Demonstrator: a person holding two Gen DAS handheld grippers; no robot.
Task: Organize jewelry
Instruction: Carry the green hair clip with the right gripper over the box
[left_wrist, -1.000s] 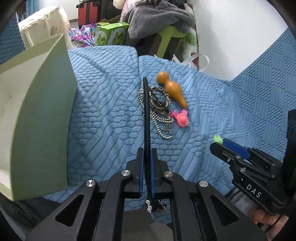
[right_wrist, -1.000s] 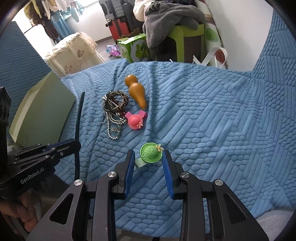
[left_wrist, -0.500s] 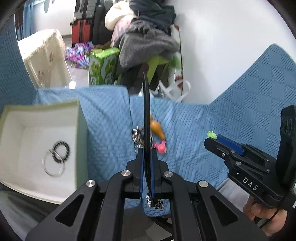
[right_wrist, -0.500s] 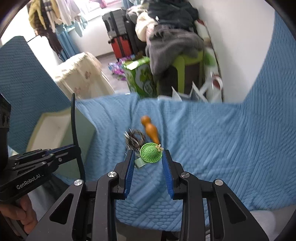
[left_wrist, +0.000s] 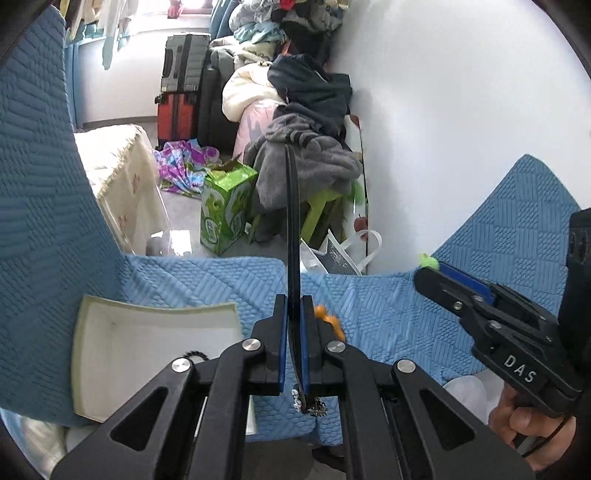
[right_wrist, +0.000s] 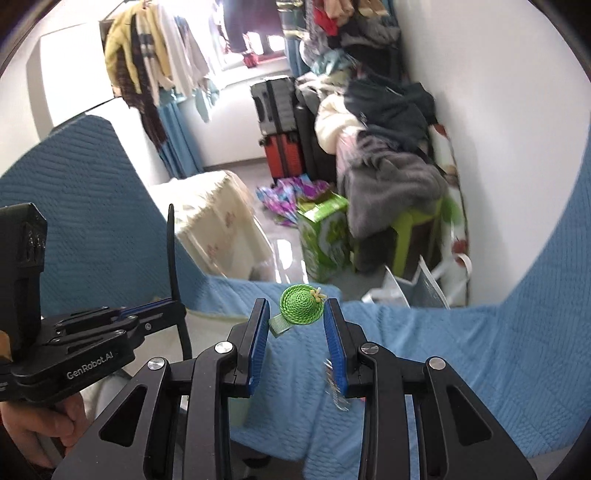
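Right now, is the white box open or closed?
Open. The left wrist view looks down into the white box: no lid covers it, its pale inside walls and floor show, and a dark beaded ring lies inside.

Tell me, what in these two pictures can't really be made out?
- Left wrist view: the left gripper covers most of the orange gourd and part of the white box.
- Right wrist view: a beaded strand is motion-blurred behind the fingers holding the green hat clip.

White wall (left_wrist: 443, 129), clothes-heaped suitcases (left_wrist: 181, 99)
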